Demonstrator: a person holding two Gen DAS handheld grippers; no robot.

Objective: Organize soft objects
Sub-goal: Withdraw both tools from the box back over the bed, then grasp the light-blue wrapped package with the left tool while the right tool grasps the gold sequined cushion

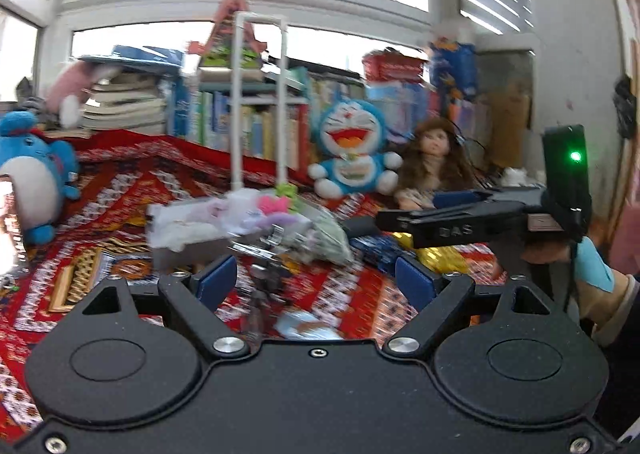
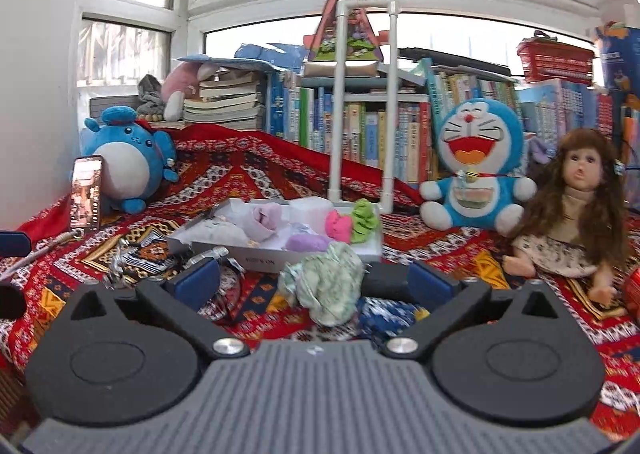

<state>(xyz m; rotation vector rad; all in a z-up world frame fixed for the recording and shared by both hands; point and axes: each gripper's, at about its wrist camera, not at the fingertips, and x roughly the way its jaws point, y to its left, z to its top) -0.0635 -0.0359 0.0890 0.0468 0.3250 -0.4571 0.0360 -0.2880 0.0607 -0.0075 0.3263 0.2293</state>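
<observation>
Lying crumpled on the red patterned rug (image 2: 256, 158), a pale green soft cloth (image 2: 328, 282) is sitting just in front of the white tray (image 2: 276, 254), which is holding a pink soft piece (image 2: 338, 225), a green ruffled one (image 2: 365, 220), a purple one (image 2: 307, 243) and a lilac one (image 2: 265, 220). A blue patterned cloth (image 2: 384, 314) is lying just beside the green cloth, toward the right. The right gripper (image 2: 316, 282) is hovering above the green cloth with its blue-padded jaws spread wide, grasping nothing. The left gripper (image 1: 316, 281) is likewise hanging released and empty over the rug; its view is blurred, and it is showing the tray (image 1: 176, 254) and the green cloth (image 1: 326, 240) ahead. A white pipe frame (image 2: 362, 102) is standing behind the tray. Farther back, a blue cat plush (image 2: 478, 162) and a long-haired doll (image 2: 572, 210) are sitting near a row of books (image 2: 360, 126), and a round blue plush (image 2: 128, 158) is resting at the left beside an upright phone (image 2: 86, 192).
</observation>
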